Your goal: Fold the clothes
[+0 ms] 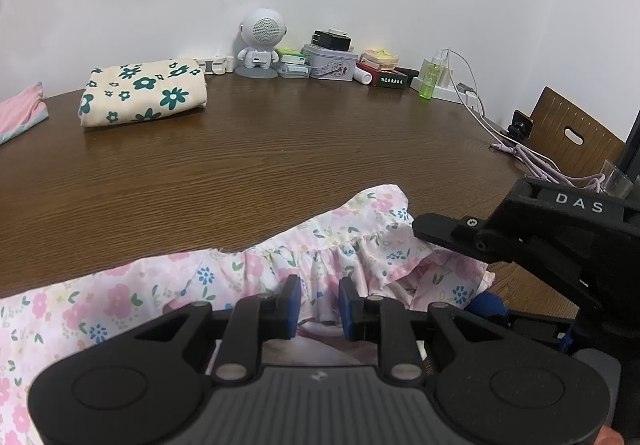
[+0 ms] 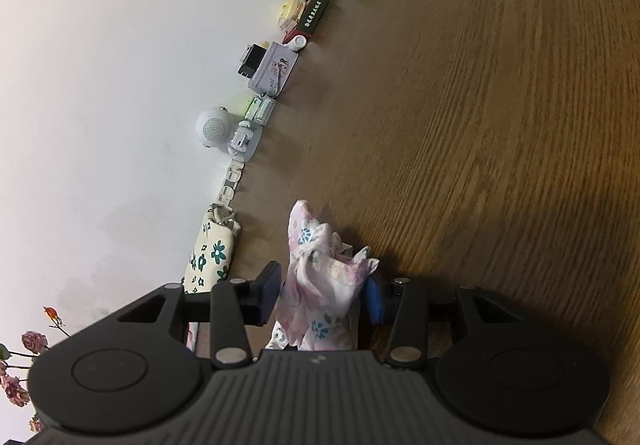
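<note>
A pink floral garment (image 1: 168,285) with a ruffled edge lies along the near side of the wooden table (image 1: 280,157). My left gripper (image 1: 320,303) hangs over its ruffle, jaws partly open with cloth between the blue pads (image 1: 295,295). My right gripper (image 1: 472,241) reaches in from the right onto the ruffle's end. In the right wrist view, tilted sideways, the right gripper (image 2: 324,295) has a bunched fold of the floral garment (image 2: 320,285) between its jaws, the cloth filling the gap.
A folded cream cloth with green flowers (image 1: 144,93) lies at the back left, a pink cloth (image 1: 20,113) at the far left edge. A white robot speaker (image 1: 260,45), tins, boxes, a green bottle (image 1: 430,79) and cables line the wall. A chair (image 1: 572,133) stands right.
</note>
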The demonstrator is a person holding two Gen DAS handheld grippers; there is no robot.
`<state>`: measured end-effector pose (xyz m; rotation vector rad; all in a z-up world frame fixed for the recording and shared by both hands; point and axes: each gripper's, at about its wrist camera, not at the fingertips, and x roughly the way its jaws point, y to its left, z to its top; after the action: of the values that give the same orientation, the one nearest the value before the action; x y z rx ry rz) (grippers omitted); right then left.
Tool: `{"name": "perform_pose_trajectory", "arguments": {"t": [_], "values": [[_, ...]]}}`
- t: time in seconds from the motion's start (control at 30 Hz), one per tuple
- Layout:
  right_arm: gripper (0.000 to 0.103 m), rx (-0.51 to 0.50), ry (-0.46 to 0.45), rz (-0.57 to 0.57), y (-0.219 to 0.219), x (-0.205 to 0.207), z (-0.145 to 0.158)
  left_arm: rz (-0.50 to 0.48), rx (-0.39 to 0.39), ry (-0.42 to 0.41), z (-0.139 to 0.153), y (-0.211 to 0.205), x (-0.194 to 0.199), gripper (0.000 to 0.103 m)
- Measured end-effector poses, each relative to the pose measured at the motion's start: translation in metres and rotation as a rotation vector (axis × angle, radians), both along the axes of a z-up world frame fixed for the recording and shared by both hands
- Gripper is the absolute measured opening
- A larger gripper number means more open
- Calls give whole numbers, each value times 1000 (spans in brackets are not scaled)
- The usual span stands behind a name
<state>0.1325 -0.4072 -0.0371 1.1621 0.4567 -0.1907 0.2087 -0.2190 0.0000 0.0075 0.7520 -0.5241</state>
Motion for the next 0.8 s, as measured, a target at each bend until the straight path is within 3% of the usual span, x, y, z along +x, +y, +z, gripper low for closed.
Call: {"name": "perform_pose_trajectory", "arguments": {"t": [0.8], "values": [[37, -55, -24, 67, 1, 18, -6, 2, -8, 6, 0, 1, 1, 19]]}}
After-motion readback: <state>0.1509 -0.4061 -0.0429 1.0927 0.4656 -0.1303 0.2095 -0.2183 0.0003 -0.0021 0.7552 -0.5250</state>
